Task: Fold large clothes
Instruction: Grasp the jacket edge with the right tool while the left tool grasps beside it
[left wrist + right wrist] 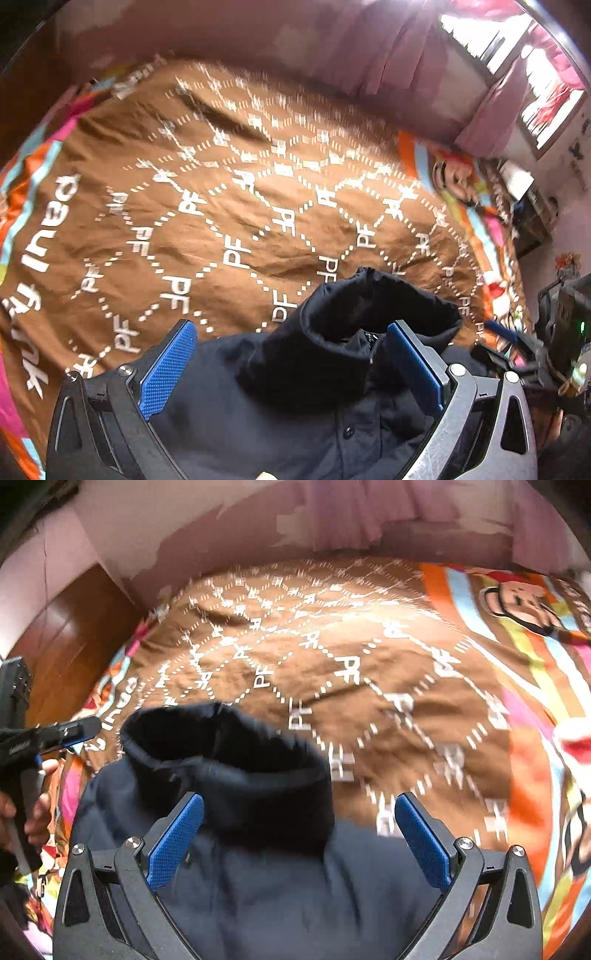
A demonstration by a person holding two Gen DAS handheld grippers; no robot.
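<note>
Lying on the bed (110, 155), one dark jacket (258, 878) runs lengthwise from 6 o'clock toward 12 in both wrist views, its stand-up collar (229, 753) at the far end, pointing toward the pink wall (184, 528). Two grippers hover over it: the left gripper (291, 365) has wide jaws straddling the collar, and the right gripper (299, 838) has wide jaws above the jacket's back, gripping nothing. One brown patterned blanket (240, 206) covers the bed beneath. One window (517, 59) shows at 1 o'clock.
</note>
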